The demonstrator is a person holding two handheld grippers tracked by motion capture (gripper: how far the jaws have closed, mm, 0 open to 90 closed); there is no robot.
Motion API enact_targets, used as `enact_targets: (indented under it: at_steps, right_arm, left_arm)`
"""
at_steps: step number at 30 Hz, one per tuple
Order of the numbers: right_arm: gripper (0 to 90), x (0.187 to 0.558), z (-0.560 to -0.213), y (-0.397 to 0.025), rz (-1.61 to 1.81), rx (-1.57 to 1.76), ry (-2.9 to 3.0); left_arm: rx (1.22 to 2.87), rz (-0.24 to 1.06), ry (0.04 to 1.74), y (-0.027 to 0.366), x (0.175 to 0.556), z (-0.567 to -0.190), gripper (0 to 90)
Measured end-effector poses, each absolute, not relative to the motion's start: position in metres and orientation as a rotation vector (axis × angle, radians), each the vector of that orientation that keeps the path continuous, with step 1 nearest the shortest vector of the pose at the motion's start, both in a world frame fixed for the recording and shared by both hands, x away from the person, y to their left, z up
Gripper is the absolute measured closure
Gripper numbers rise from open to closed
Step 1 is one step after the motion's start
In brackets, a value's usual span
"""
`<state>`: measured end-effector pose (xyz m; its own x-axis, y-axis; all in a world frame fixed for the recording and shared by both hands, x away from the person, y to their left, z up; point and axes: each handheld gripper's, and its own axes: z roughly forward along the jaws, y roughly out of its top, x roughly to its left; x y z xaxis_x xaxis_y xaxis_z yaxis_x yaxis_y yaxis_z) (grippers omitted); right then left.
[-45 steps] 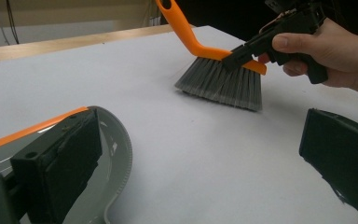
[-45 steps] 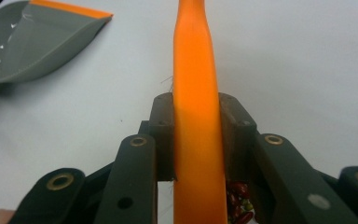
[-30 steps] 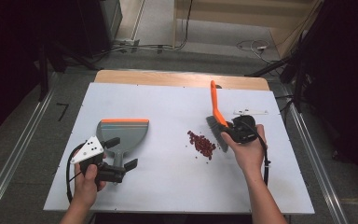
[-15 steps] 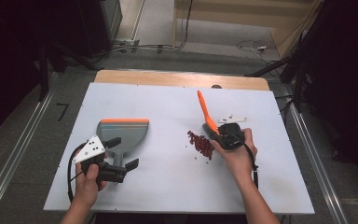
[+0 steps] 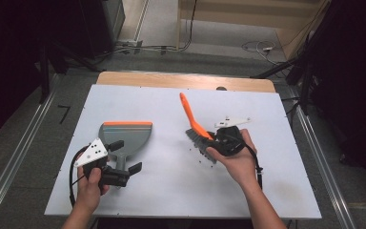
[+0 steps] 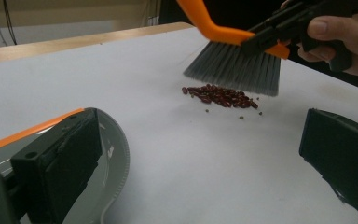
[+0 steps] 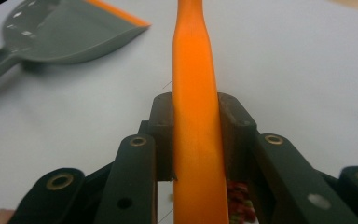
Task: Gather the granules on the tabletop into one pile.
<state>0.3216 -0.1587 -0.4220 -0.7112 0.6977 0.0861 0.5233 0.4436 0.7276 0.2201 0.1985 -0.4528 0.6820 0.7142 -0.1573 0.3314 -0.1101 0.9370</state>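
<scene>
A hand brush (image 5: pixel 191 118) with an orange handle and grey bristles is tilted over a small pile of red beans (image 6: pixel 221 95). My right gripper (image 5: pixel 218 139) is shut on the handle near the brush head; the handle (image 7: pixel 193 93) runs up between its jaws, and beans (image 7: pixel 235 193) show beneath it. From above the bristles hide most of the pile, with a few stray beans (image 5: pixel 196 156) beside them. A grey dustpan (image 5: pixel 126 136) with an orange lip lies flat on the left. My left gripper (image 5: pixel 125 156) is wide open at the pan's handle end, with bare table between its jaws (image 6: pixel 200 172).
The white table top (image 5: pixel 171 195) has a wooden strip (image 5: pixel 186 80) along its far edge. Metal rails (image 5: pixel 14 157) run along both sides on the floor. Cables (image 5: pixel 143 46) lie on the floor beyond the table.
My right gripper has carried the brush left and toward me, and its bristles now cover the bean pile. The left gripper and the dustpan have stayed put.
</scene>
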Motion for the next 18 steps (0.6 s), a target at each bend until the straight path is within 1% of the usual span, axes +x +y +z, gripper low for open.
enact_targets:
  at_steps: [4,7,18]
  right_arm:
    - [68.9,0.322,-0.438,-0.141,1.118,1.040,2.579]
    - [68.9,0.326,-0.452,-0.137,1.079,1.057,2.617]
    - [69.0,0.340,-0.453,-0.164,1.043,1.156,2.501]
  left_arm:
    - [1.707,0.404,0.847,0.199,0.219,-0.452,0.0]
    - [1.703,0.405,0.848,0.200,0.219,-0.452,0.0]
    - [1.704,0.405,0.848,0.200,0.219,-0.452,0.0]
